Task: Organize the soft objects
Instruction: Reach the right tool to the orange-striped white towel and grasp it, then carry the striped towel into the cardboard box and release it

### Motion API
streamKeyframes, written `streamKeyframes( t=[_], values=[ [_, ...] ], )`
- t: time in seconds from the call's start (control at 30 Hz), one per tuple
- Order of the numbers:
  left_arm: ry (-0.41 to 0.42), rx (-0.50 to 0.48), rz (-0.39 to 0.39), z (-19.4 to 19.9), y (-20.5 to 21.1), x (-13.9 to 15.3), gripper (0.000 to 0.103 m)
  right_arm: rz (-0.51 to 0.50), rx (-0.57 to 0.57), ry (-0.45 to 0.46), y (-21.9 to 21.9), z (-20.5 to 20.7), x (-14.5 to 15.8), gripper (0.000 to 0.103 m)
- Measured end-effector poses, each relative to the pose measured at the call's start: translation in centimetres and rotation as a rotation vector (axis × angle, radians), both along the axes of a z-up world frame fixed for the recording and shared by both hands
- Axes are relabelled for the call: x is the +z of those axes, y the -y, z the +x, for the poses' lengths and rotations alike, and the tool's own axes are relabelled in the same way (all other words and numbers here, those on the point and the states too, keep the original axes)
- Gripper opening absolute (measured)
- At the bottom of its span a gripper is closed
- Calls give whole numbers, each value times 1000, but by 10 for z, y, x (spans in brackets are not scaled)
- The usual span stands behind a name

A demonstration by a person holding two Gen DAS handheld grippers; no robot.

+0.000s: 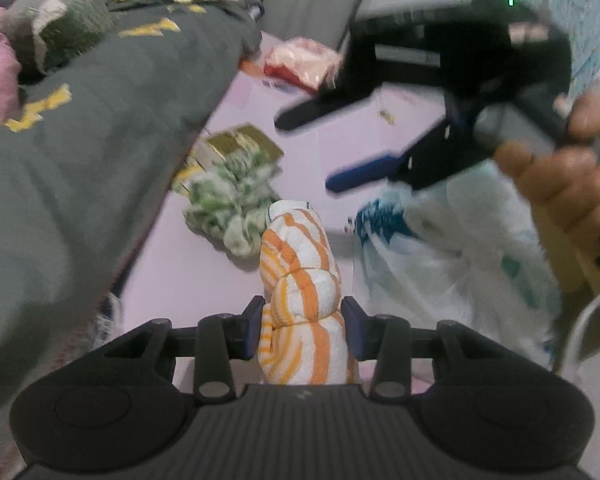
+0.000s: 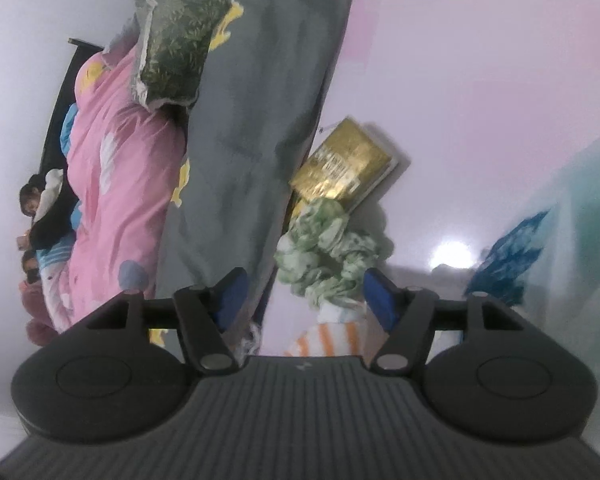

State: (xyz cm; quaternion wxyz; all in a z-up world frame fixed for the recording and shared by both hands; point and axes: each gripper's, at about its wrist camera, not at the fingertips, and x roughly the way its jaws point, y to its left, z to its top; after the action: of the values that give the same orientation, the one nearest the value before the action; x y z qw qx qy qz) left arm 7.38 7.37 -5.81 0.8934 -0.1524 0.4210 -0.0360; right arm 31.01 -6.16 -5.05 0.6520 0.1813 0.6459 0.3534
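My left gripper (image 1: 303,322) is shut on a rolled orange-and-white striped towel (image 1: 300,276), which stands up between its pads above the pink sheet (image 1: 188,276). A crumpled green-and-white cloth (image 1: 228,204) lies just beyond it. My right gripper (image 1: 320,148) is open and empty, held in a hand at upper right of the left wrist view. In the right wrist view the right gripper (image 2: 306,300) is open just above the green-and-white cloth (image 2: 324,256), with the striped towel (image 2: 332,336) below it.
A grey pillow with yellow marks (image 1: 80,152) lies at left, a dark green cushion (image 2: 176,44) and pink quilt (image 2: 116,184) behind it. A gold packet (image 2: 344,164) lies past the green cloth. A white-and-blue plastic bag (image 1: 440,256) sits at right, a red packet (image 1: 300,64) farther back.
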Motion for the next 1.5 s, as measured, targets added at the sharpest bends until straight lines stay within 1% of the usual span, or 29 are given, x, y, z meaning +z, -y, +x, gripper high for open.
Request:
streamKeyframes(
  t=[0.13, 0.2, 0.3, 0.37, 0.43, 0.5, 0.6, 0.73, 0.8, 0.87, 0.97, 1.03, 1.13, 1.2, 1.27, 1.33, 1.37, 1.43, 1.5],
  values=[
    [48, 29, -7, -4, -7, 15, 42, 32, 21, -23, 2, -14, 0, 65],
    [63, 30, -16, -3, -7, 19, 42, 56, 26, -34, 6, -23, 4, 65],
    [89, 17, -28, -2, -2, 27, 42, 93, 34, -26, 18, -40, 10, 65],
    [108, 1, -25, -1, 7, 34, 42, 115, 28, -20, 28, -51, 14, 61],
    [133, -25, -24, -2, 17, 41, 42, 138, 12, -3, 41, -59, 18, 49],
    [156, -56, -10, -1, 31, 48, 43, 174, -23, 15, 60, -68, 24, 42],
    [183, -111, 7, 4, 55, 56, 43, 223, -90, 58, 94, -78, 32, 39],
    [213, -216, 19, 12, 95, 69, 46, 263, -178, 126, 144, -93, 46, 36],
    [229, -267, 13, 15, 114, 74, 53, 274, -225, 160, 174, -99, 53, 35],
    [237, -306, 3, 17, 133, 76, 59, 265, -275, 201, 202, -104, 60, 35],
    [232, -348, -9, 20, 152, 74, 61, 250, -356, 257, 249, -112, 74, 35],
    [223, -358, 4, 20, 161, 71, 61, 206, -416, 327, 282, -118, 86, 35],
    [206, -347, 26, 21, 164, 66, 61, 93, -495, 439, 328, -127, 103, 35],
    [195, -333, 27, 21, 161, 64, 61, 21, -525, 481, 353, -131, 107, 35],
    [184, -312, 27, 21, 156, 62, 61, -75, -522, 508, 370, -133, 107, 35],
    [171, -293, 23, 22, 152, 61, 61, -170, -485, 515, 375, -133, 97, 36],
    [167, -286, 21, 22, 150, 60, 61, -218, -463, 503, 375, -130, 89, 36],
    [158, -274, 21, 24, 147, 59, 61, -304, -392, 461, 370, -123, 66, 37],
    [153, -269, 24, 24, 144, 58, 61, -342, -331, 411, 365, -116, 44, 38]
  ],
)
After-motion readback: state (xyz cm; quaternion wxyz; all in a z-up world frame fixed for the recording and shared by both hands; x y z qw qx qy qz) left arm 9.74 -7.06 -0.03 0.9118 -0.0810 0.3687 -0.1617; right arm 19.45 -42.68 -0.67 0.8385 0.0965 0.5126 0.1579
